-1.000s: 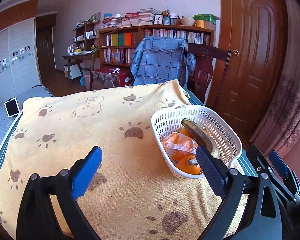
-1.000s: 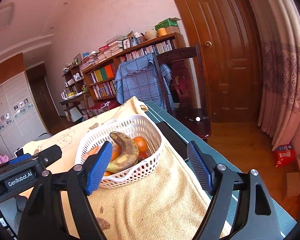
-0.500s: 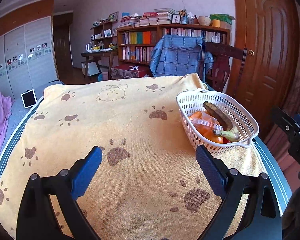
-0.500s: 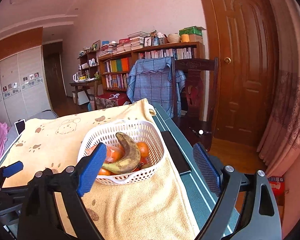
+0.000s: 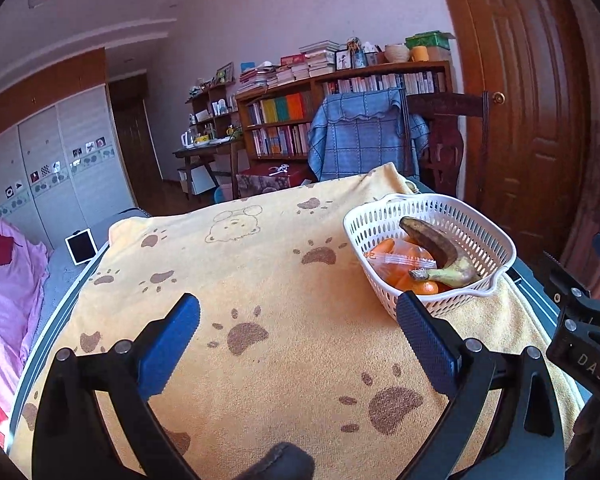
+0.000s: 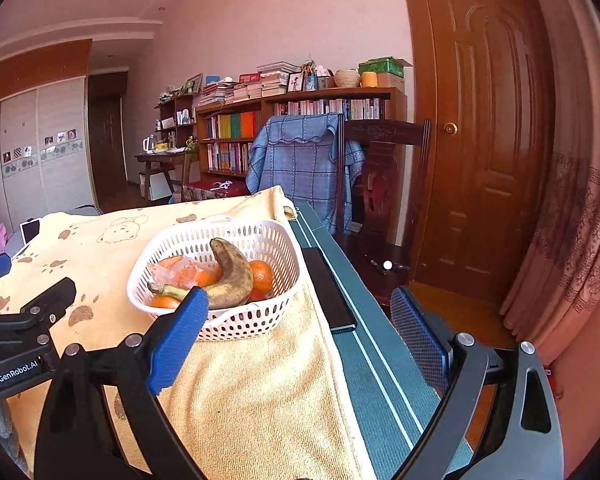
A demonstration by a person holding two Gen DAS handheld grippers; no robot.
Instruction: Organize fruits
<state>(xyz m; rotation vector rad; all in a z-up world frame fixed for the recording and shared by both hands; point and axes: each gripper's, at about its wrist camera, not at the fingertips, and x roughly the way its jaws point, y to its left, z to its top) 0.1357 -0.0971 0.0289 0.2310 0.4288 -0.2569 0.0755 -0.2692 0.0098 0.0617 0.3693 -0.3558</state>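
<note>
Right gripper [image 6: 300,320] jaws opening, empty, nr basket [image 6: 256,320] w/ banana [image 6: 232,276]; left gripper [image 5: 300,328] unclenched, empty.

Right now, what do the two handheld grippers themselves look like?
Both are alike: the left gripper and right gripper have black angular frames with silver screws and blue textured pads. The left one's body reads "GenRobot.AI" in white; the right one's body shows "DAS". No cables or sleeves are visible.

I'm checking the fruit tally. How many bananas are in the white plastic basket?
1. The brown-spotted yellow banana lies on top of the oranges in the white plastic basket; others could be hidden underneath.
</note>
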